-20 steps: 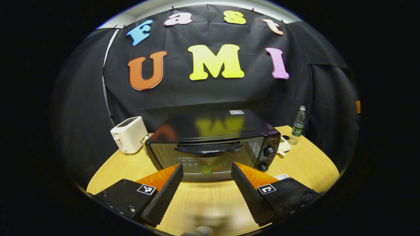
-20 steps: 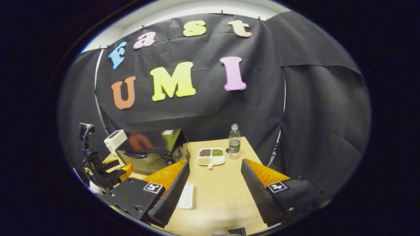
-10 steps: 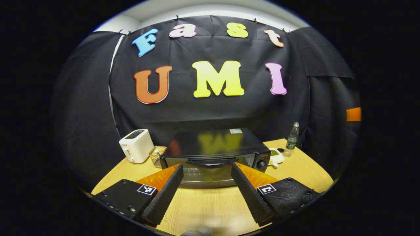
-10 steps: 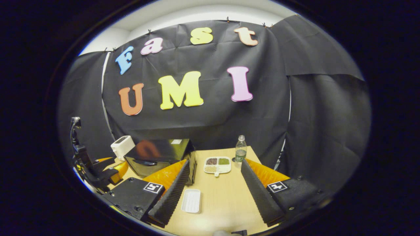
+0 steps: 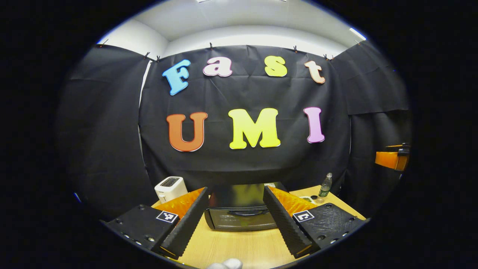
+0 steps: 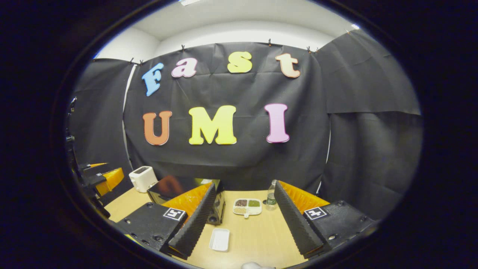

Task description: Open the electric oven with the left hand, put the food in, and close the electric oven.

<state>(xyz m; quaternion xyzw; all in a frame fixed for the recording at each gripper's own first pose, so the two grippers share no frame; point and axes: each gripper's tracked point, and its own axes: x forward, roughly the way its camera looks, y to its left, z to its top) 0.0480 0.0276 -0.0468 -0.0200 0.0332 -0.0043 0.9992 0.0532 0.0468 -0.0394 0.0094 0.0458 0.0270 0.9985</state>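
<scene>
The black electric oven [image 5: 239,218] stands on the wooden table [image 5: 242,248] with its door shut and its handle [image 5: 247,213] across the front. My left gripper [image 5: 235,189] is open, held back from the oven and above the table, with the oven framed between its fingers. In the right gripper view the oven [image 6: 164,188] is at lower left, partly behind one finger. My right gripper [image 6: 245,184] is open and holds nothing. A small empty white tray [image 6: 219,239] lies on the table below it. What is inside the oven cannot be made out.
A white toaster [image 5: 170,188] sits left of the oven and a water bottle [image 5: 325,185] to its right. A divided plate [image 6: 247,206] of grains and the bottle [image 6: 272,198] stand at the back of the table. The other gripper [image 6: 101,178] hangs at far left.
Both grippers have drawn back and risen away from the table. The oven now looks smaller and lower in both views. Both stay open.
</scene>
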